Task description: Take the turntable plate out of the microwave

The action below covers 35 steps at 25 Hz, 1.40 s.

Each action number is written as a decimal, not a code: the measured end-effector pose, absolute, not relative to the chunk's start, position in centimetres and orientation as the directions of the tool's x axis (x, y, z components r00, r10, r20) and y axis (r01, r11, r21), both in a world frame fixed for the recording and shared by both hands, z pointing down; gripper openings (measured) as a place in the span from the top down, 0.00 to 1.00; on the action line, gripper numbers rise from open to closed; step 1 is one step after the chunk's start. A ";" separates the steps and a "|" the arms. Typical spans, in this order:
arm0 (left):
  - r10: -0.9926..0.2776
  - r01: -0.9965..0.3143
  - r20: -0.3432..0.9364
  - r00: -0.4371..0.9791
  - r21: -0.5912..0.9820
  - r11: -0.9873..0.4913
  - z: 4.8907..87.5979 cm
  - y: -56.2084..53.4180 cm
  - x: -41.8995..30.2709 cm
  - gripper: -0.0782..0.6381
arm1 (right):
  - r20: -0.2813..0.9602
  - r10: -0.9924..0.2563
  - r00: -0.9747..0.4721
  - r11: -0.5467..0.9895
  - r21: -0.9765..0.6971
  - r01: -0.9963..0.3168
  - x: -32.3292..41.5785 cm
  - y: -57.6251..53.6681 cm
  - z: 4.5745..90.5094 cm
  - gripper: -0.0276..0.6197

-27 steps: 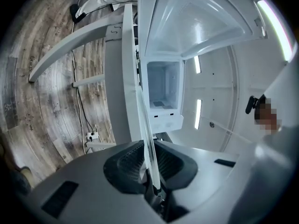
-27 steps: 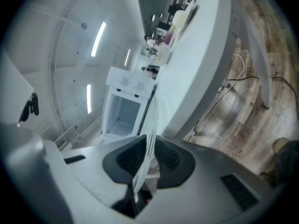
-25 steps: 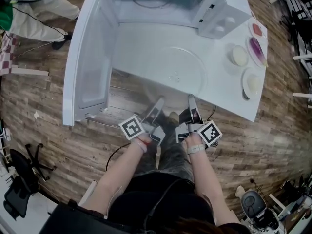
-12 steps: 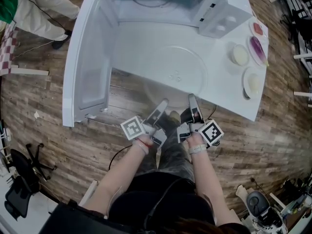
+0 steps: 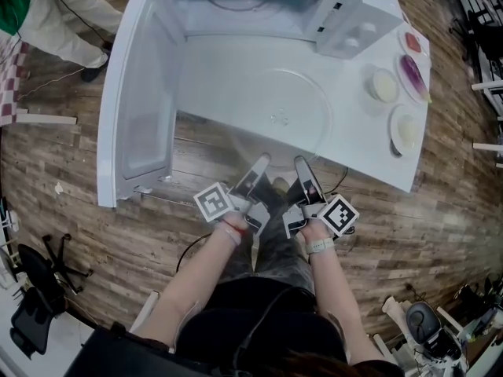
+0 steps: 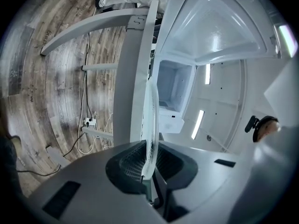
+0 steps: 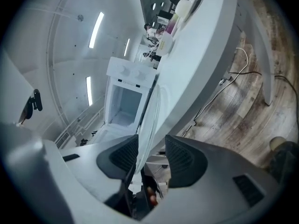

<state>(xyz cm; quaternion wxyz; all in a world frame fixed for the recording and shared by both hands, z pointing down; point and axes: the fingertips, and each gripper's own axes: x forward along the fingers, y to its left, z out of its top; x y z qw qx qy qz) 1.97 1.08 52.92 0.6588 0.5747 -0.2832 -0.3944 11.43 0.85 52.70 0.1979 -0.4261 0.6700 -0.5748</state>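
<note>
The plate lay flat on the table before the microwave, its near rim overhanging toward both grippers. The left gripper pinched that rim. The right gripper had just been opening its jaws, which stood spread around the rim.

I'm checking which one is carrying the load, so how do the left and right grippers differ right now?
Grip: the left gripper is shut on the rim of the plate; the right gripper has jaws that have just been opening, the rim between them unpressed. Gap: the left gripper's jaws are close together, the right gripper's wide apart. Shared: both sit at the plate's near edge, side by side.
</note>
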 end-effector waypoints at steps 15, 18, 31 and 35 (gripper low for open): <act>-0.856 0.198 -0.071 0.512 0.979 0.038 53.2 -0.6 2.1 0.83 | 0.194 -0.742 -0.642 -0.018 -0.963 -0.270 8.2 1.4 53.0 0.85; -0.851 0.187 -0.072 0.520 0.982 0.032 53.3 -0.9 2.1 0.83 | 0.188 -0.752 -0.632 -0.035 -0.968 -0.247 8.3 1.2 53.1 0.86; -0.792 0.122 -0.099 0.602 0.992 -0.031 53.0 -0.5 2.6 0.83 | 0.186 -0.771 -0.609 -0.060 -0.973 -0.222 8.2 -0.5 53.5 0.86; -0.783 0.069 -0.073 0.618 0.997 -0.038 53.4 -0.1 2.4 0.83 | 0.177 -0.779 -0.602 -0.058 -0.976 -0.211 8.0 -1.3 53.3 0.87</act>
